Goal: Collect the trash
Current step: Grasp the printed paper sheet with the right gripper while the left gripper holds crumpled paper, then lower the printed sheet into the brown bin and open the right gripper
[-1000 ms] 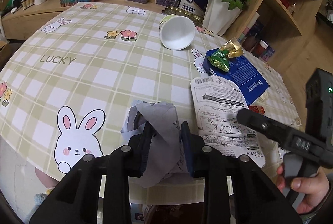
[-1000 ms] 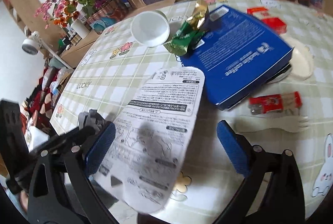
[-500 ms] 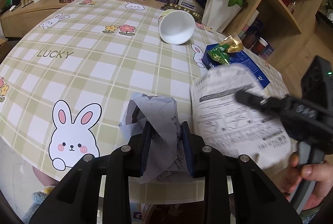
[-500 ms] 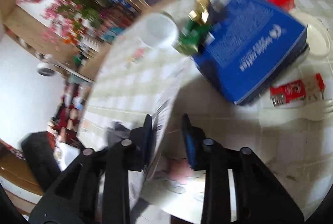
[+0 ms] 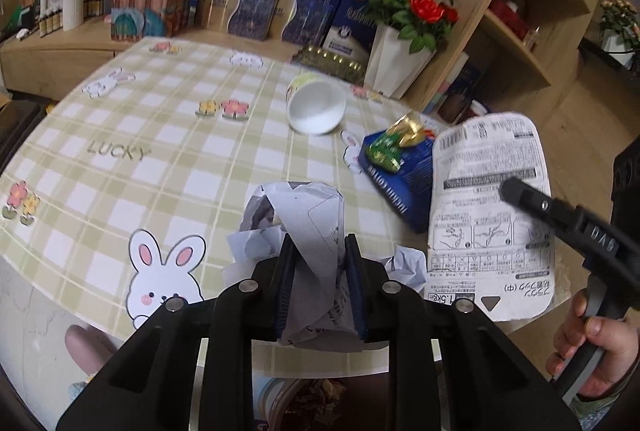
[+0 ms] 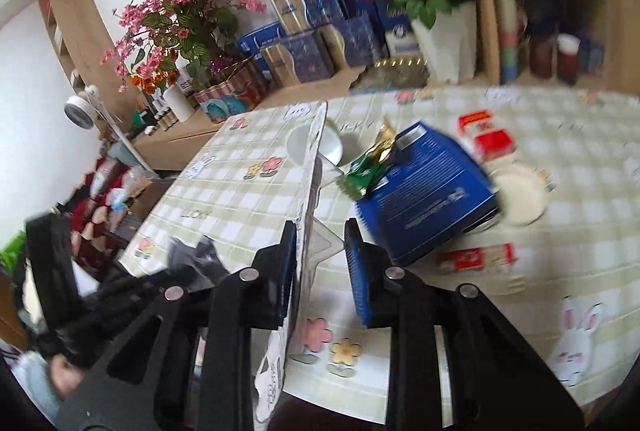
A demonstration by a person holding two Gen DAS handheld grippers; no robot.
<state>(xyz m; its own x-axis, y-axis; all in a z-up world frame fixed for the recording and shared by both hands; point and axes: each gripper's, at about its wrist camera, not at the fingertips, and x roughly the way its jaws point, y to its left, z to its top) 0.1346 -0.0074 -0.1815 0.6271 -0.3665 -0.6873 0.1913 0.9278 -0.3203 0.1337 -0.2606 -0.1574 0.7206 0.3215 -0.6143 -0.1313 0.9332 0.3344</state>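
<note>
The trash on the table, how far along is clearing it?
Nothing looks binned yet. In hand: left gripper closing on crumpled paper, right gripper shut on the printed package card. Left: tipped cup, green-gold wrapper, blue box, red packets.

Left half of tablecloth (image 5: 120, 167) bare, passable; tipped cup (image 5: 316, 107), blue box (image 6: 428, 187), rose vase (image 5: 396, 67) crowd right.
</note>
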